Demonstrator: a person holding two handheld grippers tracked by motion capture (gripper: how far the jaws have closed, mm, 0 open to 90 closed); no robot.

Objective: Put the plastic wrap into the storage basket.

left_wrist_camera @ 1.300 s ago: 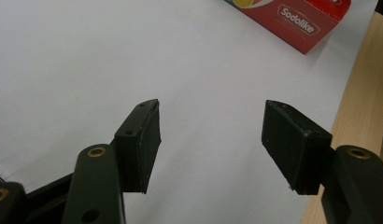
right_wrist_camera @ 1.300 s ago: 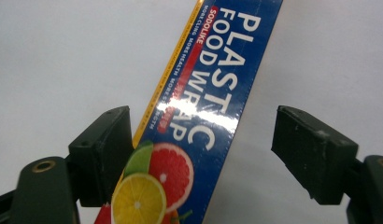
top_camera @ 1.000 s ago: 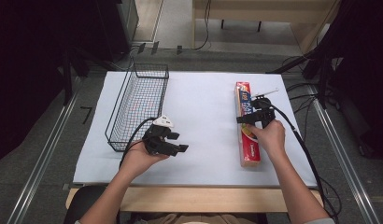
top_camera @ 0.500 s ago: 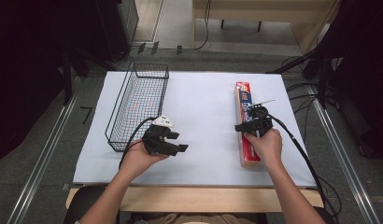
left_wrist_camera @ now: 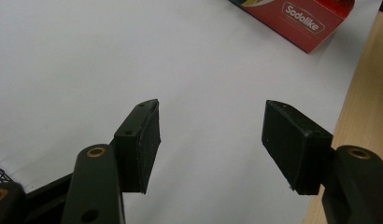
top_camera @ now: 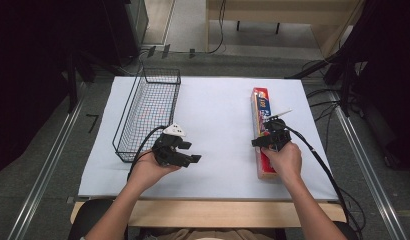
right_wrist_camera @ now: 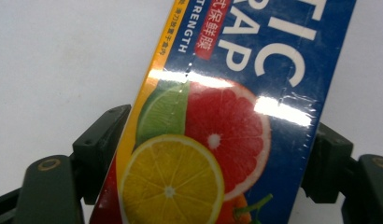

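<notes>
A long red and blue plastic wrap box (top_camera: 260, 102) with citrus fruit printed on it lies lengthwise on the right of the white table cover (top_camera: 218, 105). My right gripper (top_camera: 268, 141) stands over its middle. In the right gripper view its jaws have just been closing, and the right gripper (right_wrist_camera: 222, 158) now has the box (right_wrist_camera: 236, 70) between its pads, which touch both long sides. My left gripper (top_camera: 191, 152) hovers low near the front left, open, with bare cover between the jaws of the left gripper (left_wrist_camera: 210, 140). One red end of the box (left_wrist_camera: 301, 18) lies far ahead of it.
A black wire basket (top_camera: 161, 70) stands on the left of the cover, just beyond my left hand. Cables trail from both grippers. The wooden table edge (left_wrist_camera: 362, 107) runs along the front, and a metal rail (top_camera: 48, 160) flanks the table on the left.
My right hand has come nearer along the box and sunk onto it, and its jaws have narrowed around it. The left hand has not moved.
</notes>
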